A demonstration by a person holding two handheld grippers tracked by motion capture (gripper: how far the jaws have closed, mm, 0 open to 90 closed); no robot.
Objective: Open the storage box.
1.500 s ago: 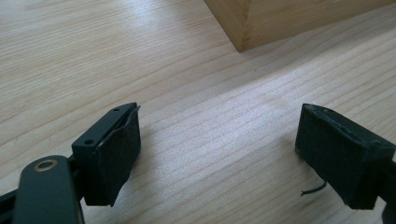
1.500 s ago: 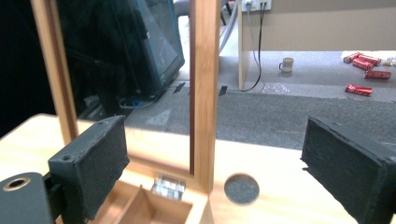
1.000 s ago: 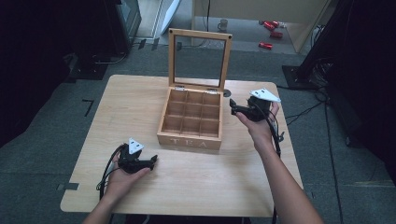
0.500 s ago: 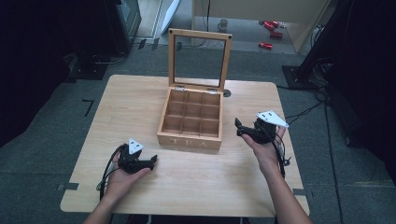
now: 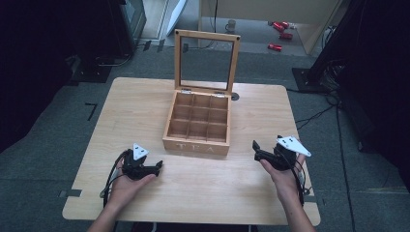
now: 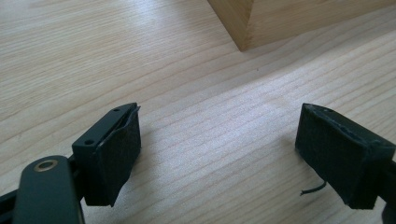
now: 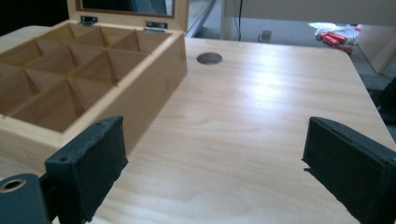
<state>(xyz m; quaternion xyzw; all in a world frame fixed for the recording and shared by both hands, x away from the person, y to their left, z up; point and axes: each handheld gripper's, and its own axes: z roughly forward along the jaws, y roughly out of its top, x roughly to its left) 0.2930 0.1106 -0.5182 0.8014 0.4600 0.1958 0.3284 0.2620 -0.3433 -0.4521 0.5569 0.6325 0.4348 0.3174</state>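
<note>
**Ana:** High view first, from the left. What sits there?

**Ben:** The left gripper [image 5: 157, 166] lies low on the pale wooden table [image 5: 140, 104], held in the person's left hand [image 5: 126, 186]. It points right, toward the near left corner of the tea box [image 5: 197, 140]. In the left gripper view its black, felt-like pads [image 6: 114, 158] stand wide apart with bare wood grain between them.

**Ana:** And the box itself?

**Ben:** It stands at the table's middle, a squarish light-wood box split into nine square compartments. The front wall, lettered TEA, faces the person. Its long side runs left to right, only slightly longer than the depth. The glass-paned lid [image 5: 208, 60] stands upright on two metal hinges at the far edge.

**Ana:** To the right?

**Ben:** The right gripper [image 5: 255, 147] hovers just off the box's near right corner, pointing left and away, in the right hand [image 5: 285, 176], with a grey three-cornered plate [image 5: 293, 144] on top. Its jaws are spread too, with nothing between them. A round hole [image 7: 209, 58] shows in the smooth tabletop beyond.
</note>
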